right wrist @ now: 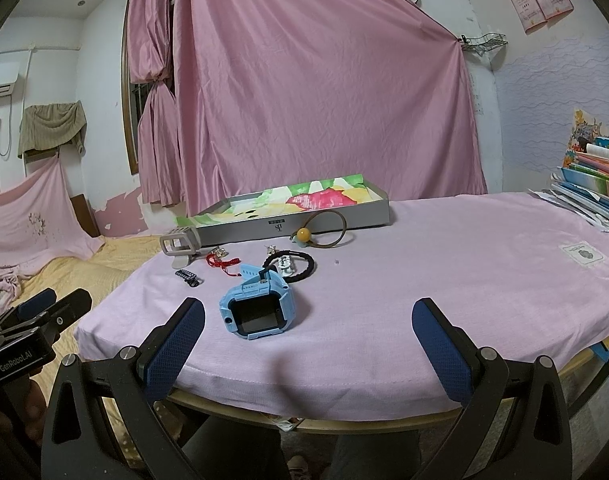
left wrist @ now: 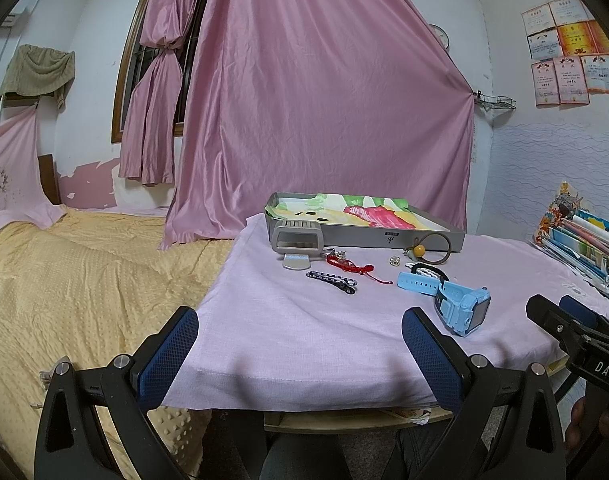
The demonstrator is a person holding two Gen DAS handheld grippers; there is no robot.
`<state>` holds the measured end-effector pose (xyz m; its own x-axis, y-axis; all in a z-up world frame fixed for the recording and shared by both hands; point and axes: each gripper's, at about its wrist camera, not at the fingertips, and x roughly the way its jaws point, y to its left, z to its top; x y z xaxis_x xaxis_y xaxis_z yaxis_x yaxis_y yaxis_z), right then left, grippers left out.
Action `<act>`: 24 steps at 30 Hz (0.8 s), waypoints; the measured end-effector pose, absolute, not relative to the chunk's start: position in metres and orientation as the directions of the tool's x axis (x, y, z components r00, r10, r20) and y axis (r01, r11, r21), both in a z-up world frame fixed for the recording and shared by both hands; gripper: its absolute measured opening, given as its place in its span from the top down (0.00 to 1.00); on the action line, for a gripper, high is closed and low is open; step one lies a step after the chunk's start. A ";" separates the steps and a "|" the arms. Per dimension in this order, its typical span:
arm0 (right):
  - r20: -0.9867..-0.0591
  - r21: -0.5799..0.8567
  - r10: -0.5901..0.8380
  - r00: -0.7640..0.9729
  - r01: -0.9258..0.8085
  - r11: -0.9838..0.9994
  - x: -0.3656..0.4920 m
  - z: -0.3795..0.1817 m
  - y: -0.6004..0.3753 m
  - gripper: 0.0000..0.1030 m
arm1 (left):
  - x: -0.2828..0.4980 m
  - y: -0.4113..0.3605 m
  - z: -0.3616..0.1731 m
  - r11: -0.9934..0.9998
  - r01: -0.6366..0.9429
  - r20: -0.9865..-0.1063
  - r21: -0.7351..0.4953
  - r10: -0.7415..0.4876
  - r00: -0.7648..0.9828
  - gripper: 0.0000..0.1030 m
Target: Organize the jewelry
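Watch (right wrist: 258,312), blue, lies on the desk (right wrist: 444,264) just ahead and slightly left of the right tongs (right wrist: 308,338), strap running away toward the tray (right wrist: 328,214). Right tongs are nearer than left tongs (left wrist: 300,346); both gape empty.

Blue watch (right wrist: 256,307) lies face-up nr front of cloth, strap extended rearward. Black braided bracelet (right wrist: 294,263) is just behind it. Red cord bracelet (left wrist: 346,265) and patterned strap (left wrist: 331,280) lie left. Hair tie w/ orange bead (right wrist: 322,230) rests against open tray (right wrist: 288,222).
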<state>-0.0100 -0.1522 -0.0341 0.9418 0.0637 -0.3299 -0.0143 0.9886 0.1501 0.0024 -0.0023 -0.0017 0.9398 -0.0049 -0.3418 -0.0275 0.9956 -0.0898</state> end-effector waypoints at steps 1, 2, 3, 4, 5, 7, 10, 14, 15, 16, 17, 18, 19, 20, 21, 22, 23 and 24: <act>-0.330 0.150 0.064 0.942 -0.014 0.989 -0.010 -0.034 -0.152 0.01 | 0.003 -0.002 -0.002 0.996 -0.028 -0.342 -0.090 -0.004 0.940 0.01; -0.330 0.151 0.064 0.942 -0.015 0.988 -0.010 -0.034 -0.152 0.01 | 0.002 -0.002 -0.002 0.996 -0.028 -0.342 -0.090 -0.005 0.940 0.01; -0.330 0.151 0.064 0.942 -0.014 0.988 -0.010 -0.034 -0.152 0.01 | 0.003 -0.003 -0.002 0.996 -0.028 -0.342 -0.090 -0.005 0.940 0.01; -0.330 0.151 0.064 0.942 -0.015 0.988 -0.009 -0.034 -0.151 0.01 | 0.003 -0.002 -0.002 0.996 -0.028 -0.342 -0.090 -0.004 0.940 0.01; -0.331 0.151 0.064 0.942 -0.015 0.988 -0.010 -0.034 -0.152 0.01 | 0.003 -0.003 -0.003 0.996 -0.029 -0.342 -0.090 -0.004 0.940 0.01; -0.331 0.152 0.065 0.941 -0.015 0.988 -0.010 -0.035 -0.152 0.01 | 0.003 -0.003 -0.003 0.996 -0.028 -0.343 -0.090 -0.005 0.939 0.01; -0.331 0.153 0.064 0.941 -0.014 0.988 -0.010 -0.036 -0.150 0.01 | 0.003 -0.003 -0.003 0.996 -0.027 -0.343 -0.089 -0.005 0.939 0.01; -0.331 0.153 0.065 0.941 -0.015 0.988 -0.010 -0.036 -0.151 0.01 | 0.003 -0.003 -0.003 0.996 -0.028 -0.342 -0.090 -0.004 0.940 0.01; -0.331 0.153 0.065 0.941 -0.015 0.988 -0.009 -0.036 -0.150 0.01 | 0.003 -0.003 -0.003 0.996 -0.028 -0.343 -0.090 -0.005 0.939 0.01; -0.332 0.154 0.065 0.941 -0.014 0.988 -0.010 -0.036 -0.151 0.01 | 0.003 -0.002 -0.002 0.996 -0.027 -0.344 -0.089 -0.005 0.939 0.01; -0.331 0.154 0.066 0.941 -0.015 0.988 -0.010 -0.036 -0.151 0.01 | 0.003 -0.003 -0.003 0.996 -0.028 -0.344 -0.090 -0.005 0.939 0.01; -0.331 0.154 0.066 0.942 -0.015 0.988 -0.010 -0.035 -0.151 0.01 | 0.003 -0.003 -0.003 0.996 -0.028 -0.343 -0.089 -0.005 0.939 0.01; -0.331 0.154 0.065 0.941 -0.014 0.988 -0.010 -0.035 -0.151 0.01 | 0.003 -0.002 -0.002 0.996 -0.027 -0.343 -0.089 -0.005 0.939 0.01; -0.331 0.154 0.065 0.941 -0.014 0.988 -0.010 -0.035 -0.151 0.01 | 0.003 -0.003 -0.003 0.996 -0.027 -0.343 -0.089 -0.005 0.939 0.01; -0.331 0.154 0.066 0.941 -0.014 0.988 -0.009 -0.036 -0.151 0.01 | 0.003 -0.003 -0.003 0.996 -0.027 -0.344 -0.089 -0.005 0.939 0.01; -0.331 0.155 0.066 0.941 -0.015 0.988 -0.009 -0.036 -0.151 0.01 | 0.003 -0.002 -0.002 0.996 -0.027 -0.344 -0.089 -0.005 0.939 0.01; -0.331 0.152 0.065 0.941 -0.015 0.988 -0.010 -0.035 -0.151 0.01 | 0.003 -0.003 -0.003 0.996 -0.027 -0.344 -0.089 -0.005 0.939 0.01; -0.331 0.153 0.065 0.941 -0.015 0.988 -0.010 -0.036 -0.151 0.01 | 0.003 -0.003 -0.002 0.996 -0.027 -0.344 -0.089 -0.005 0.939 0.01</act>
<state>-0.0097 -0.1513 -0.0355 0.9413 0.0654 -0.3311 -0.0149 0.9881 0.1528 0.0031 -0.0026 -0.0025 0.9388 -0.0049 -0.3444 -0.0274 0.9957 -0.0890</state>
